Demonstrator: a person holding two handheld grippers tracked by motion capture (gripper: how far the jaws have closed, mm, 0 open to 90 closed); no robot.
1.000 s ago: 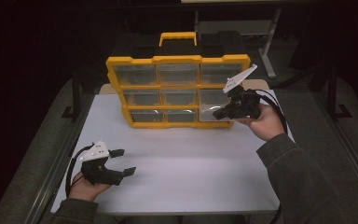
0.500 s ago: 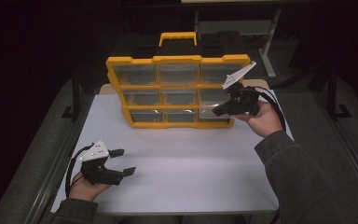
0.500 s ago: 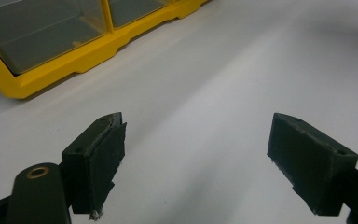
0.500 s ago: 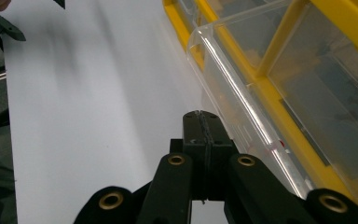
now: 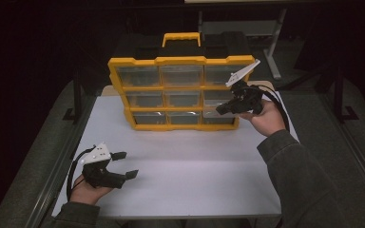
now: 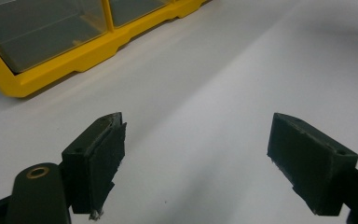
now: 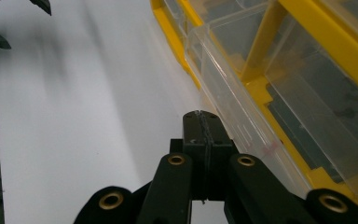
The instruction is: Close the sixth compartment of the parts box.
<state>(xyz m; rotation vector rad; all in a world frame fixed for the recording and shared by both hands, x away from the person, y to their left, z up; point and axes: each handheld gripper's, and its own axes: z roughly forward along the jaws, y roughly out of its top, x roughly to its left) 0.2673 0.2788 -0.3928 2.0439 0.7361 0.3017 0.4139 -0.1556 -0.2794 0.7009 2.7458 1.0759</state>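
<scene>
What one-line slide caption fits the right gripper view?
Right gripper, jaws shut with nothing between them, beside a clear drawer of the yellow organizer on a white table.

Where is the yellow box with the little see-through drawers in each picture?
High view: the yellow drawer organizer stands upright at the far middle of the white table.
Left gripper view: its bottom corner is at the top left, beyond the open tongs.
Right gripper view: it fills the right side, its clear drawers right beside the shut tongs.
Shared landmark: the white table, under the box in all three.
</scene>
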